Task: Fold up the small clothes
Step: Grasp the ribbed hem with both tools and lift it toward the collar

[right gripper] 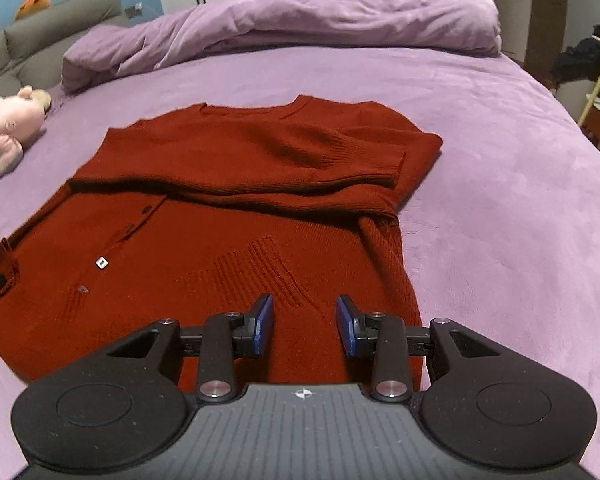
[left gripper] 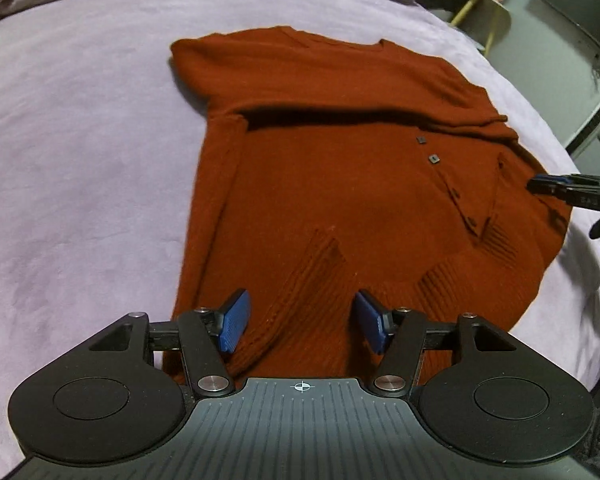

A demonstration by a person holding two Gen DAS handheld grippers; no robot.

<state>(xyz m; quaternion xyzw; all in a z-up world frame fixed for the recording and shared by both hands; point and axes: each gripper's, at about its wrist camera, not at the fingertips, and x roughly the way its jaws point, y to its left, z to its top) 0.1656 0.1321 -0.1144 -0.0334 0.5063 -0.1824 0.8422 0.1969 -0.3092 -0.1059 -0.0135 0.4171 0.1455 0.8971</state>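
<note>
A rust-red knit sweater (left gripper: 340, 184) with small dark buttons lies flat on the purple bed cover (left gripper: 80, 140). Its sleeves are folded across the chest (right gripper: 300, 160). My left gripper (left gripper: 300, 300) hovers over the sweater's near hem, open, with only fabric below and nothing between the blue pads. My right gripper (right gripper: 304, 306) hangs over the near part of the sweater close to its right side edge, open and holding nothing. Seen from the left wrist, the right gripper (left gripper: 540, 184) reaches in from the right edge over the sweater's side.
A bunched purple duvet (right gripper: 300, 20) lies along the far side of the bed. A pink plush toy (right gripper: 8, 128) sits at the left by a grey padded headboard (right gripper: 40, 40). A yellow side table (left gripper: 484, 12) stands beyond the bed. Bare cover surrounds the sweater.
</note>
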